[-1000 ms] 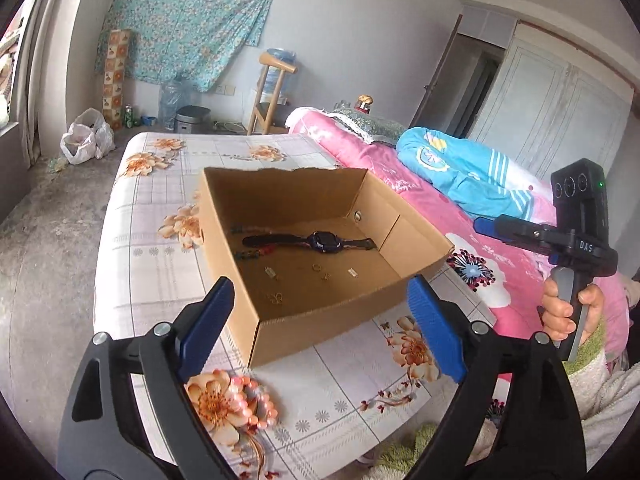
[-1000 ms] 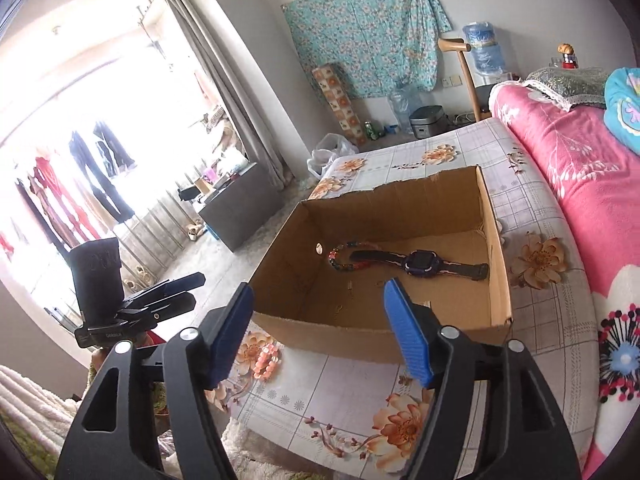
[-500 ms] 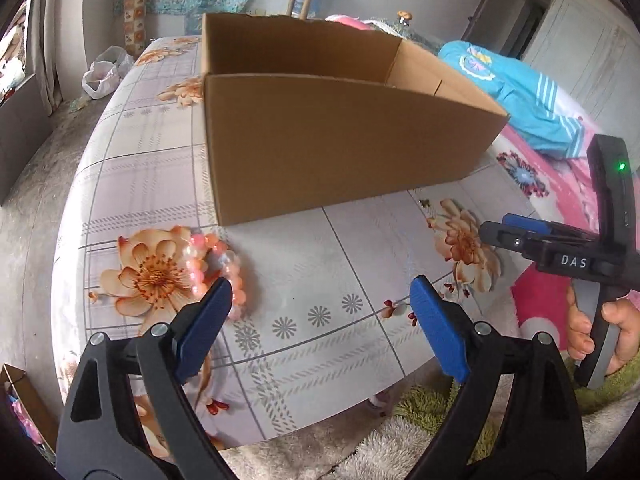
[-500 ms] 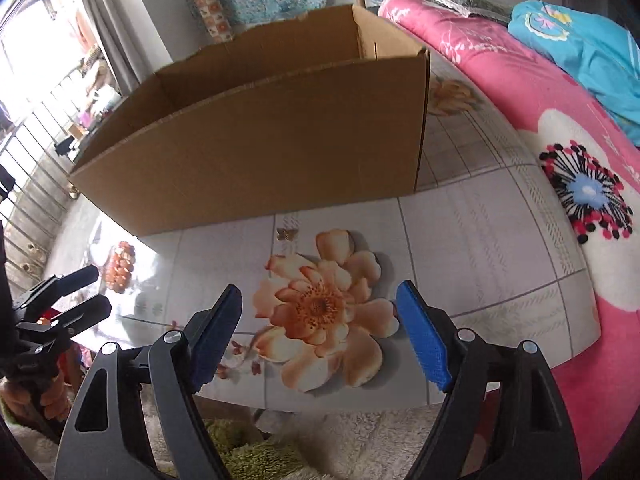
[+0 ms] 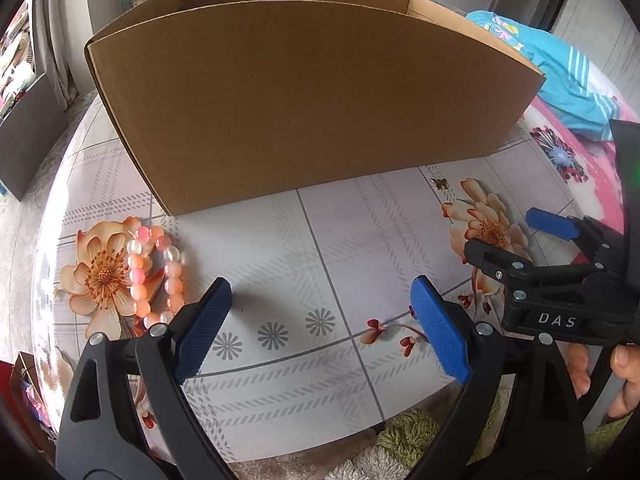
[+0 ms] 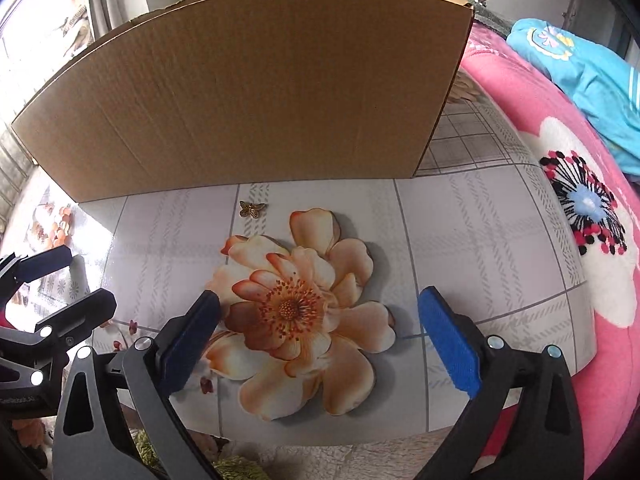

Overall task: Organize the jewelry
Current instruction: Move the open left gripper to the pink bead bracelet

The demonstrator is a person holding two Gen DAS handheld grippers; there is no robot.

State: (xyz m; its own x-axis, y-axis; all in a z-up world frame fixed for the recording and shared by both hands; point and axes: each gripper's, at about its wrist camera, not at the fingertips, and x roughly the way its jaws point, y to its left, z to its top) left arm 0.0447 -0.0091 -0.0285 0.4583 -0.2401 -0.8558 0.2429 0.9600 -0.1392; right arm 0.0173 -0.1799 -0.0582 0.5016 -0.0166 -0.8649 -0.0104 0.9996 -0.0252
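A pink bead bracelet (image 5: 154, 272) lies on the table, left of my open, empty left gripper (image 5: 320, 324); it shows faintly in the right wrist view (image 6: 56, 228). A small gold butterfly charm (image 6: 252, 209) lies in front of the cardboard box (image 6: 248, 92), beyond my open, empty right gripper (image 6: 320, 336). The charm also shows in the left wrist view (image 5: 439, 184), as do the box (image 5: 304, 92) and the right gripper (image 5: 516, 240). The left gripper shows in the right wrist view (image 6: 60, 280). The box's inside is hidden.
The table has a glossy flower-print cloth (image 5: 340, 240) with its front edge close below both grippers. A pink flowered bed (image 6: 580, 208) with blue bedding (image 6: 592, 76) lies to the right. A fluffy green and white rug (image 5: 400, 436) lies below the table edge.
Both grippers dropped from above the box to table height and moved closer to the table. The box's inside, with the watch and small items, has gone out of sight.
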